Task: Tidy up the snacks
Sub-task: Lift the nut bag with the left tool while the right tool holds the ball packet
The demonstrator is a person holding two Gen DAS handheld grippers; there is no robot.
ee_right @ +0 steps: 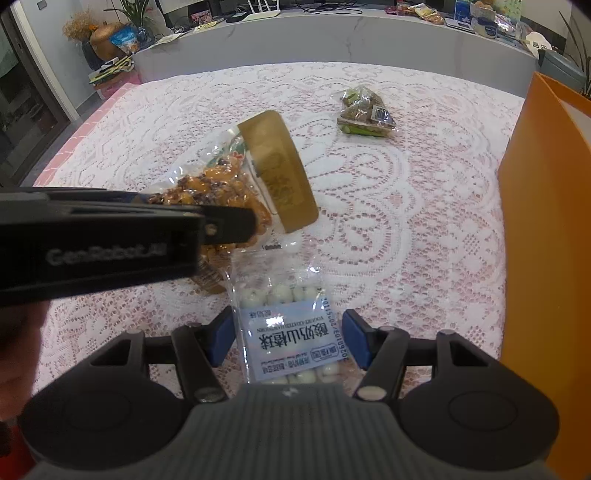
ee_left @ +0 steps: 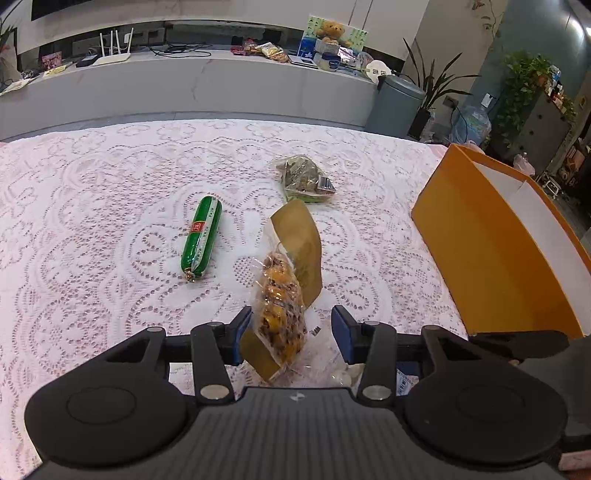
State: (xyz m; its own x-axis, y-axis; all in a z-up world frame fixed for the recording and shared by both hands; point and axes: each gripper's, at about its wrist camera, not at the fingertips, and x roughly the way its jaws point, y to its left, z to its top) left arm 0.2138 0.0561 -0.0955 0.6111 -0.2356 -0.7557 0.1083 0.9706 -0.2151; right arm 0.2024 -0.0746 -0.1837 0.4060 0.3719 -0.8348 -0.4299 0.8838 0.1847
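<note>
2 half-open grippers, left gripper (ee_left: pixel 291 334) astride nut bag (ee_left: pixel 282 295), right gripper (ee_right: pixel 288 338) astride yogurt-ball packet (ee_right: pixel 291 332).

Four snacks are counted: one green sausage (ee_left: pixel 201 238), one nut bag (ee_left: pixel 282 306), one green-brown bag (ee_left: pixel 306 179), one yogurt-ball packet (ee_right: pixel 291 332). One orange box (ee_left: pixel 491 251) is seen.

A lived-in home: a lace-covered bench (ee_left: pixel 110 166), with a router (ee_left: pixel 112 55) at eleven o'clock, teddy bear (ee_left: pixel 330 29) at twelve, and potted plants (ee_left: pixel 524 81) at two.
</note>
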